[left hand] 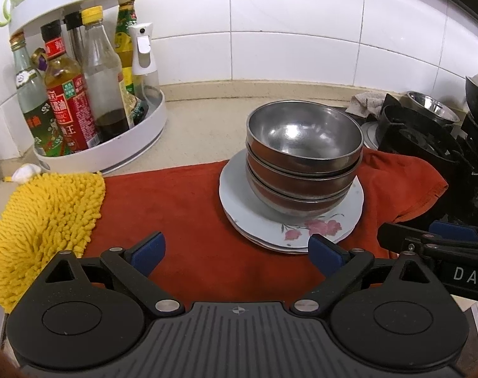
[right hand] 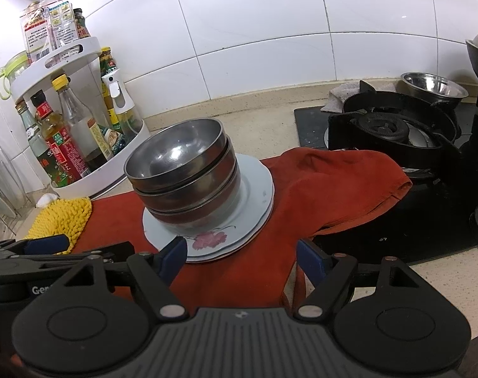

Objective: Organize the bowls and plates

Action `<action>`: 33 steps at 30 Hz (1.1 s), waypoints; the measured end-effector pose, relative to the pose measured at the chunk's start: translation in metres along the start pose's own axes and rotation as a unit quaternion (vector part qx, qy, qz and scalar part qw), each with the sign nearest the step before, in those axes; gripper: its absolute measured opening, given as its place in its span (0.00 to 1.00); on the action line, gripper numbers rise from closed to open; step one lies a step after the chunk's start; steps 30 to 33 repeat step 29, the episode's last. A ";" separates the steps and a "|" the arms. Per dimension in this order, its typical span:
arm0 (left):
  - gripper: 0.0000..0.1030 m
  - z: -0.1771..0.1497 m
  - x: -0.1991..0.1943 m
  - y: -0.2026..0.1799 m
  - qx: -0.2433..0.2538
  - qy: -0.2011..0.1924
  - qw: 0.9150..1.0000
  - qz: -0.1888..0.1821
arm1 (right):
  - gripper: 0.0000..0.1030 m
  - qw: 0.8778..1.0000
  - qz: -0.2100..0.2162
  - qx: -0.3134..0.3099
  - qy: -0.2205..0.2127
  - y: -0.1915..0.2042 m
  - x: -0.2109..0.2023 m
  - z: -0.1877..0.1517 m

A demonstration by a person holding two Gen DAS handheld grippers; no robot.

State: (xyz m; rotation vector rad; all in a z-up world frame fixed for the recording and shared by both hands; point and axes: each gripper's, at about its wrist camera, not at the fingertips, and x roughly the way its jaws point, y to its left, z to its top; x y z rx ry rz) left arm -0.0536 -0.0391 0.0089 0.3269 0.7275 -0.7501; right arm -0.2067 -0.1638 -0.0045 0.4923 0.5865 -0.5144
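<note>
Nested steel bowls on stacked plates, both claws empty.

We see three steel bowls (left hand: pixel 303 154) nested on the floral plates (left hand: pixel 291 236), which rest on a red cloth (left hand: pixel 188 220) over the surface. Our left claw (left hand: pixel 236 252) and right claw (right hand: pixel 241 260) stand apart, just short of the plates.

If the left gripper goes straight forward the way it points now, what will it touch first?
Probably the red cloth, since the open left gripper points down at the bare stretch ahead of its fingers. The stacked plates with the steel bowls lie slightly right of that line; depth is unclear.
</note>
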 end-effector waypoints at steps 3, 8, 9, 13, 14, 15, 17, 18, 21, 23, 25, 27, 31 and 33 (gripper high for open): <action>0.98 0.000 0.000 0.001 -0.001 -0.002 1.000 0.002 | 0.70 1.000 0.001 0.000 -0.001 -0.001 0.000 0.000; 1.00 0.000 0.001 0.005 -0.013 0.002 1.000 -0.002 | 0.70 1.000 0.004 -0.001 -0.002 -0.001 -0.001 0.002; 1.00 0.000 0.001 0.005 -0.015 0.003 1.000 -0.002 | 0.70 1.000 0.004 -0.001 -0.003 -0.001 -0.001 0.002; 1.00 -0.001 -0.001 0.002 -0.005 -0.012 1.000 0.008 | 0.70 1.000 0.005 -0.004 -0.003 -0.001 -0.001 0.002; 1.00 -0.001 -0.001 0.002 -0.006 -0.015 1.000 0.008 | 0.70 1.000 0.005 -0.004 -0.003 -0.001 -0.001 0.003; 1.00 0.000 -0.002 0.002 -0.007 -0.017 1.000 0.008 | 0.70 1.000 0.006 -0.002 -0.003 -0.002 0.000 0.003; 1.00 -0.001 -0.003 0.001 -0.008 -0.027 1.000 0.014 | 0.70 1.000 0.008 0.001 -0.006 -0.003 -0.001 0.003; 1.00 -0.001 -0.004 0.000 -0.006 -0.033 0.999 0.020 | 0.70 1.000 0.008 0.001 -0.006 -0.002 0.000 0.004; 1.00 -0.003 -0.010 -0.003 0.001 -0.058 0.998 0.036 | 0.70 1.000 0.010 0.000 -0.009 -0.002 -0.001 0.004; 1.00 -0.002 -0.011 -0.002 0.000 -0.063 0.997 0.037 | 0.70 1.000 0.012 0.002 -0.011 -0.002 -0.002 0.005; 1.00 -0.002 -0.010 -0.002 0.001 -0.063 0.997 0.034 | 0.70 1.000 0.012 0.002 -0.012 -0.002 -0.002 0.005; 1.00 -0.001 -0.007 0.000 -0.001 -0.051 0.998 0.029 | 0.70 1.000 0.011 0.001 -0.011 -0.002 -0.002 0.006; 1.00 -0.001 -0.003 0.002 0.003 -0.038 0.999 0.019 | 0.70 1.000 0.013 0.003 -0.011 -0.003 -0.001 0.006; 1.00 -0.001 -0.003 0.002 0.003 -0.038 0.999 0.019 | 0.70 1.000 0.013 0.003 -0.011 -0.003 -0.001 0.006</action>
